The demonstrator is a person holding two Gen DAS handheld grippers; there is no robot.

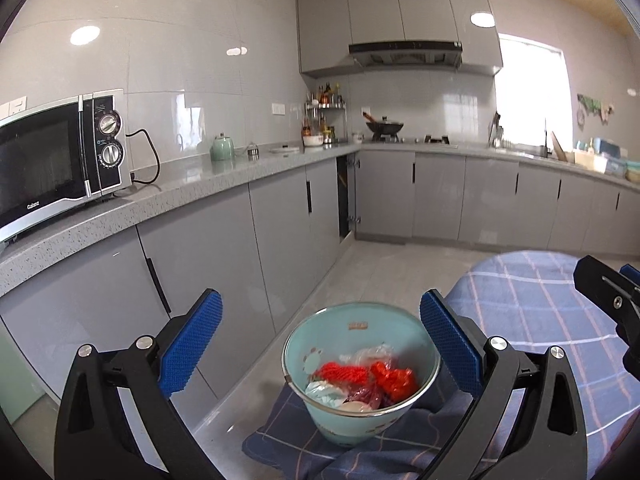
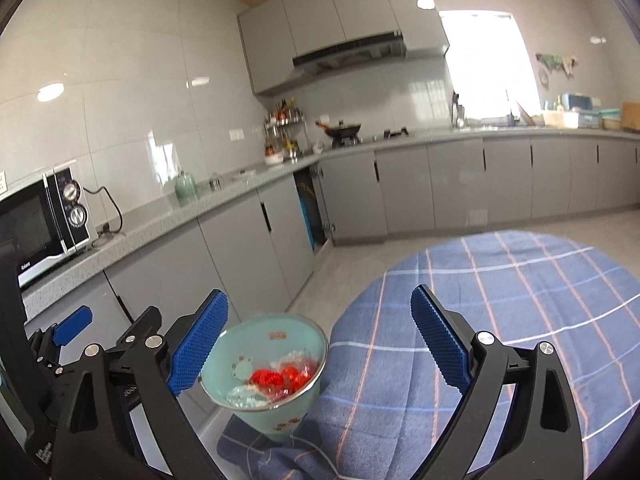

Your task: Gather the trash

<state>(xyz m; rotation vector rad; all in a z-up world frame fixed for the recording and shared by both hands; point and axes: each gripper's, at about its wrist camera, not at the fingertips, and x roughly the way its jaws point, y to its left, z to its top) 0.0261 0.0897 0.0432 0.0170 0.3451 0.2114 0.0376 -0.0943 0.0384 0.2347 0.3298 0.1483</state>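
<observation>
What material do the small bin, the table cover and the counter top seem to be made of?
Bin: probably enamelled metal; glossy pale green walls, thin bright steel-like rim, painted motifs.
Table cover: woven cloth, matte blue with a check of white and pink lines; it folds and bunches at the table edge.
Counter top: looks like polished stone or a stone composite; grey, speckled, with soft reflections.

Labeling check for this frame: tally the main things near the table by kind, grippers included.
Gripper: 2 (left gripper, right gripper), both open and empty
Teal bucket holding trash: 1
Plaid tablecloth: 1
Microwave on the counter: 1
Total: 5
</observation>
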